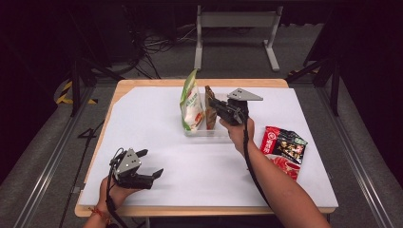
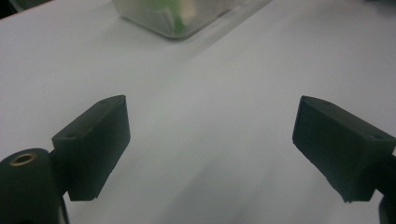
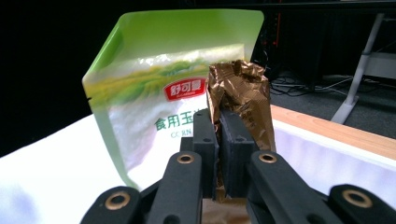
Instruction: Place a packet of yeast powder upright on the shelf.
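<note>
A green and white pouch (image 1: 191,102) stands upright in a clear plastic tray (image 1: 205,132) at the middle of the white table. Right beside it stands a brown foil packet (image 1: 209,111), and my right gripper (image 1: 215,107) is shut on that packet's edge. In the right gripper view the two jaws pinch the crinkled brown packet (image 3: 243,100) in front of the green pouch (image 3: 159,98). My left gripper (image 1: 151,164) rests near the table's front left, open, with nothing between its jaws. In the left gripper view its pads (image 2: 95,147) stand wide apart over bare white surface.
A red and black snack bag (image 1: 283,149) lies flat at the right of the table. The clear tray's corner (image 2: 175,18) shows at the top of the left gripper view. Beyond the table's far edge are a grey stand (image 1: 235,33) and cables on the floor.
</note>
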`<state>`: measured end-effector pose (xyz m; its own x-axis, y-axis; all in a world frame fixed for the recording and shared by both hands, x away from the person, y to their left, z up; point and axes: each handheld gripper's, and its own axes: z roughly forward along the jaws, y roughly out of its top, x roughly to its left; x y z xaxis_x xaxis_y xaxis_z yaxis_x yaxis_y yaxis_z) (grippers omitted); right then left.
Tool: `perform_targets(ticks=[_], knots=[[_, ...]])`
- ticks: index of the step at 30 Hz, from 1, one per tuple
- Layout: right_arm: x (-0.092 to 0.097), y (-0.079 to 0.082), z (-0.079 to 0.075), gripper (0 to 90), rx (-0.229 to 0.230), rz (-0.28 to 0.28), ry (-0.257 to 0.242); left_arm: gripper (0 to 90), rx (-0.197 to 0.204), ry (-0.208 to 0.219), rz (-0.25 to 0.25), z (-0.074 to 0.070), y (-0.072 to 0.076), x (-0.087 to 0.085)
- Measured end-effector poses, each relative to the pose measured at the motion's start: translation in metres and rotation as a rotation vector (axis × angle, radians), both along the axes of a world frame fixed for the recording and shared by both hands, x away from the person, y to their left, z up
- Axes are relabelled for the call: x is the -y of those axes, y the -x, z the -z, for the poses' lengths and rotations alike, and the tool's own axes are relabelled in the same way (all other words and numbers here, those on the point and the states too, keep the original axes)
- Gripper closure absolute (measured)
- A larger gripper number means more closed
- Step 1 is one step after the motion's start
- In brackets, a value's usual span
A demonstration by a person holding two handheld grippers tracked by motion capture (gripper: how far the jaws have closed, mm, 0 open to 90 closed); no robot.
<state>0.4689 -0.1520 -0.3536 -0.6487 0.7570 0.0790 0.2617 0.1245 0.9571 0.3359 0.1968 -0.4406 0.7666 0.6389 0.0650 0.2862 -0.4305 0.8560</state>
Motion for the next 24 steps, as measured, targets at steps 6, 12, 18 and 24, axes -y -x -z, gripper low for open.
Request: perform_targets(ticks=[6,12,18,24], knots=[[0.001,0.006,0.003,85.8,-0.001,-0.023,0.019,11.9,-0.001,-0.001,-0.001,0.000,0.000,0.000],[0.002,0.010,0.004,85.0,-0.009,-0.032,0.046,11.7,-0.003,0.004,-0.003,0.001,-0.002,0.000],[0.005,0.011,0.001,82.5,-0.016,-0.041,0.081,11.8,-0.008,0.007,-0.013,0.003,-0.003,-0.004],[0.005,0.015,0.001,74.5,-0.022,-0.058,0.106,11.8,-0.008,0.008,-0.013,0.003,0.000,-0.006]])
